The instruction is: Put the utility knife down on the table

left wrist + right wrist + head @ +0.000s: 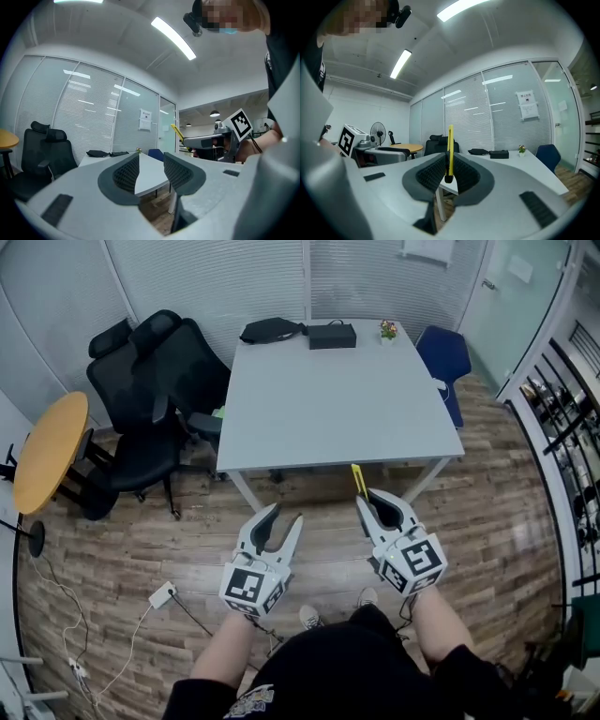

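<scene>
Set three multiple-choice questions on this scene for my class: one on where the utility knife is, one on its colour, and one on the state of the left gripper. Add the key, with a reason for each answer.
1. Where is the utility knife?
A. In a drawer
B. Between the jaws of the right gripper
C. In a bucket

2. What colour is the knife?
A. Yellow
B. Red
C. Green

3. How is the left gripper?
A. Shut on the knife
B. Open and empty
C. Shut on a cloth

Key:
1 B, the right gripper view shows both pads pressed on the knife, which stands upright.
2 A, its body is yellow in every view.
3 B, the left gripper view shows the jaws apart with nothing between them.
</scene>
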A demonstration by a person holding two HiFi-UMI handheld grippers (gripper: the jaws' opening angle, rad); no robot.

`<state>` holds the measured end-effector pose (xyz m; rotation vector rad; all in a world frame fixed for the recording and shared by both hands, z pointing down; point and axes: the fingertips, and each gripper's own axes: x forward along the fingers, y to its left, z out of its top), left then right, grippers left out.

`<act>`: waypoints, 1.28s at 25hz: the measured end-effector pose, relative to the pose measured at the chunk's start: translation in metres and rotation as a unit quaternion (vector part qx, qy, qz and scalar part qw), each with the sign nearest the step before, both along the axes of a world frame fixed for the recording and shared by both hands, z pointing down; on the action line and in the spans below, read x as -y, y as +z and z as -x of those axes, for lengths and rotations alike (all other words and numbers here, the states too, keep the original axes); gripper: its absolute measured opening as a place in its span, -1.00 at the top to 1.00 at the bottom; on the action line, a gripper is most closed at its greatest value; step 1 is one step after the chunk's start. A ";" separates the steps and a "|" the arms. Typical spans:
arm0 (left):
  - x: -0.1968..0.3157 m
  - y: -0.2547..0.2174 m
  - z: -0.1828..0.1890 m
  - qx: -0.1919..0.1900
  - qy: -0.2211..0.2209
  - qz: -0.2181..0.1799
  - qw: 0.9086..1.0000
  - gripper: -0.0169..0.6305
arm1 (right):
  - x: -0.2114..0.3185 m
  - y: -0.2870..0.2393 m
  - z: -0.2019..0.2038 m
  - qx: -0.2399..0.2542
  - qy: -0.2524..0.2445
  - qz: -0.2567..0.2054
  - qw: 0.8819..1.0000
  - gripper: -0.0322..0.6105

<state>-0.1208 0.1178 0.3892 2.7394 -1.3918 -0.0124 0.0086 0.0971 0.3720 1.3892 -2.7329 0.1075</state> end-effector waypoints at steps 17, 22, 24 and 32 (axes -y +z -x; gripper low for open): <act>0.083 0.004 -0.052 0.006 -0.014 0.006 1.000 0.46 | 0.098 0.006 -0.054 0.013 -0.013 0.004 1.000 0.74; 0.124 0.002 -0.084 0.008 -0.024 0.006 1.000 0.46 | 0.145 0.007 -0.085 0.017 -0.025 0.006 1.000 0.74; 0.138 0.001 -0.096 0.010 -0.031 0.005 0.999 0.46 | 0.161 0.008 -0.096 0.019 -0.031 0.008 0.999 0.74; 0.179 -0.005 -0.140 0.016 -0.059 0.004 0.998 0.46 | 0.210 0.010 -0.135 0.028 -0.062 0.012 0.998 0.74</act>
